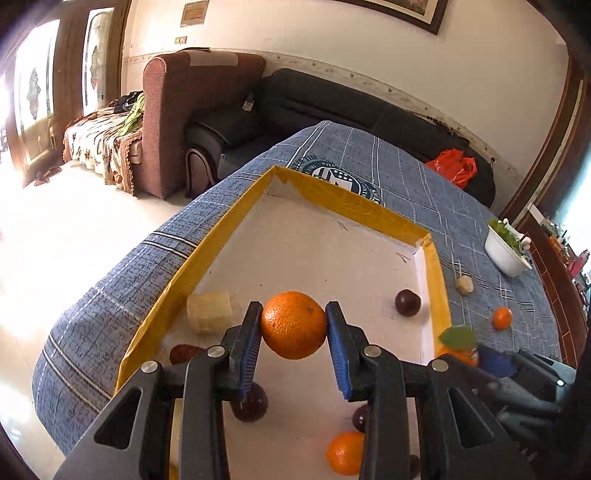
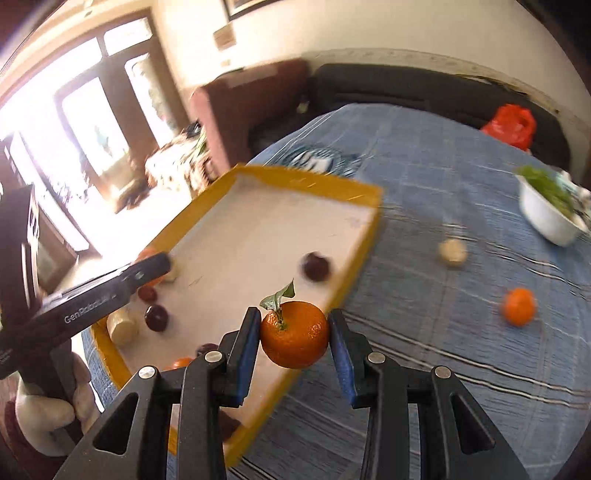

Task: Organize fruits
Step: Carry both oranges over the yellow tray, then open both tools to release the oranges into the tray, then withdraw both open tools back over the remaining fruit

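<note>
My left gripper (image 1: pixel 293 325) squeezes an orange (image 1: pixel 293 325) right over the yellow tray (image 1: pixel 207 254), so it just goes down. My right gripper (image 2: pixel 294 334) squeezes a leafy orange (image 2: pixel 294 334) by the tray's right edge, so it goes left

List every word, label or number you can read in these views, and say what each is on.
"GenRobot...", end blurred: side of the left gripper.
Round emblem on the blue tablecloth: lettering too small to read.
Wall plaque: unreadable.
Nothing legible on the yellow-rimmed tray or the fruit.

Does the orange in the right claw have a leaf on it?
Yes, the orange between the right claw pads carries a green leaf on its stem.
</note>
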{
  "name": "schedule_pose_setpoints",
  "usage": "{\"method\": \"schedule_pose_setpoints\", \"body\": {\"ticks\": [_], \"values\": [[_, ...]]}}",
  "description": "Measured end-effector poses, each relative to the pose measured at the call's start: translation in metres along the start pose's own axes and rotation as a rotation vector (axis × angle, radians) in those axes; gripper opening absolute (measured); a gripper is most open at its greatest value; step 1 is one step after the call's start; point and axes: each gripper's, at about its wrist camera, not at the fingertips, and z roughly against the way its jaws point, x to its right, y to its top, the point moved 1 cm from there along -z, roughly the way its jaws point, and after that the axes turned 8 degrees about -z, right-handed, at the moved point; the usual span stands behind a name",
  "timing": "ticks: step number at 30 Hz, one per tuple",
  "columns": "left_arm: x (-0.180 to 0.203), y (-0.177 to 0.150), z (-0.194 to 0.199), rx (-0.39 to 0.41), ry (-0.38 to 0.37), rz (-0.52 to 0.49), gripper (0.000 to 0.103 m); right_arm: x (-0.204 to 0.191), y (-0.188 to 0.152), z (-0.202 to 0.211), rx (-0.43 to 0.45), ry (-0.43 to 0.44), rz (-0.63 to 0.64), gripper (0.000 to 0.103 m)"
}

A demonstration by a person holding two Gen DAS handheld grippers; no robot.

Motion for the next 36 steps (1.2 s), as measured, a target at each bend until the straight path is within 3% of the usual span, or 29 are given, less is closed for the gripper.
{"method": "schedule_pose_setpoints", "body": {"ticks": [5, 10, 15, 26, 36], "values": [[-0.008, 0.000, -0.006, -0.007, 0.022, 0.005, 0.034, -0.019, -0.003, -0.038, -0.057, -0.020, 0.055, 0.042], [-0.014, -0.003, -0.004, -0.011, 0.051, 0.012, 0.035, -0.025, -0.003, -0.051, -0.069, -0.022, 0.073, 0.042], [-0.010, -0.004, 0.013, 0.033, 0.085, 0.000, 0.050, -0.027, -0.004, -0.054, -0.078, -0.011, 0.062, 0.042], [0.016, -0.006, 0.061, 0.099, 0.179, -0.060, 0.075, -0.028, -0.004, -0.011, 0.002, -0.010, 0.050, 0.050], [0.054, -0.018, 0.104, 0.149, 0.158, -0.119, 0.080, -0.011, -0.026, 0.041, 0.061, -0.042, 0.010, 0.051]]}}
